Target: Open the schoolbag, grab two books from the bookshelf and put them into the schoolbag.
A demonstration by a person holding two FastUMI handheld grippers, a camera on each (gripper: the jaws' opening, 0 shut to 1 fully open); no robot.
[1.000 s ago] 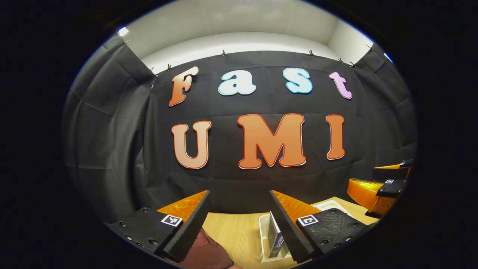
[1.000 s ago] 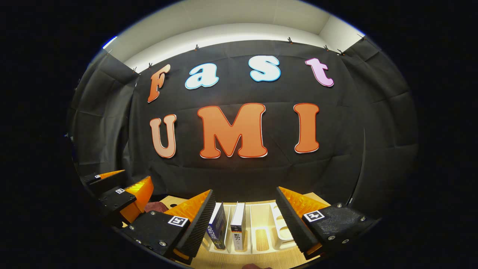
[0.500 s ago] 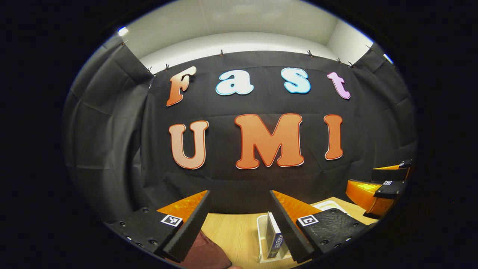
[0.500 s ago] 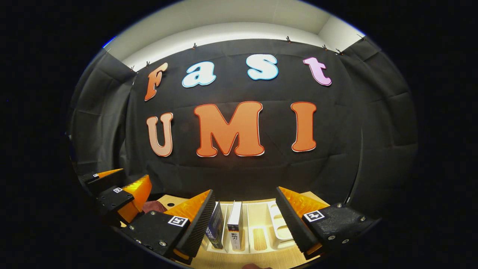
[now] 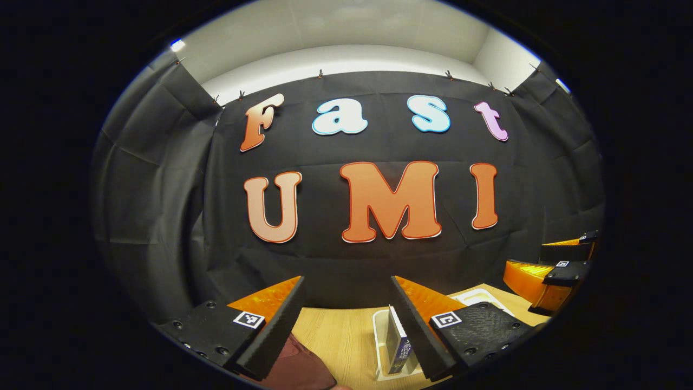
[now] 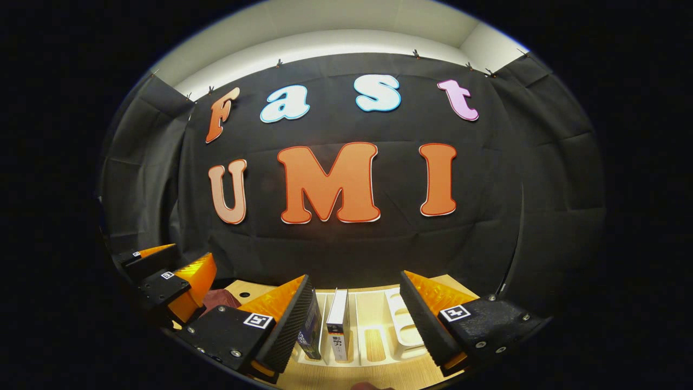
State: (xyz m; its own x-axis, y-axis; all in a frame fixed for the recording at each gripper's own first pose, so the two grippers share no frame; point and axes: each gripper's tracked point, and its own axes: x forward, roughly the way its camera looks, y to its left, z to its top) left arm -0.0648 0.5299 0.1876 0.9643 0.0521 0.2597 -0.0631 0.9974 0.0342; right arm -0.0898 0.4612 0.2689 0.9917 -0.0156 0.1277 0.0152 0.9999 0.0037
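Note:
In the right gripper view, two books stand upright in a white slotted bookshelf (image 6: 403, 330) on the wooden table: a dark blue book (image 6: 311, 331) and a white-spined book (image 6: 339, 324). My right gripper (image 6: 354, 319) hangs open above and in front of them. The dark red schoolbag (image 6: 219, 299) peeks out at the left, beside my left gripper (image 6: 165, 273). In the left gripper view, my left gripper (image 5: 346, 319) is open over the table, the schoolbag (image 5: 298, 365) lies under its left finger, and the blue book (image 5: 398, 346) stands in the bookshelf (image 5: 379, 338).
The black cloth wall rises just behind the wooden table (image 5: 338, 336). My right gripper (image 5: 560, 265) sits at the right edge of the left gripper view. A small round hole (image 6: 244, 295) marks the tabletop near the bag.
Both views have tilted down a little: the wall has slid upward and the books and shelf sit slightly higher. Both grippers stay open.

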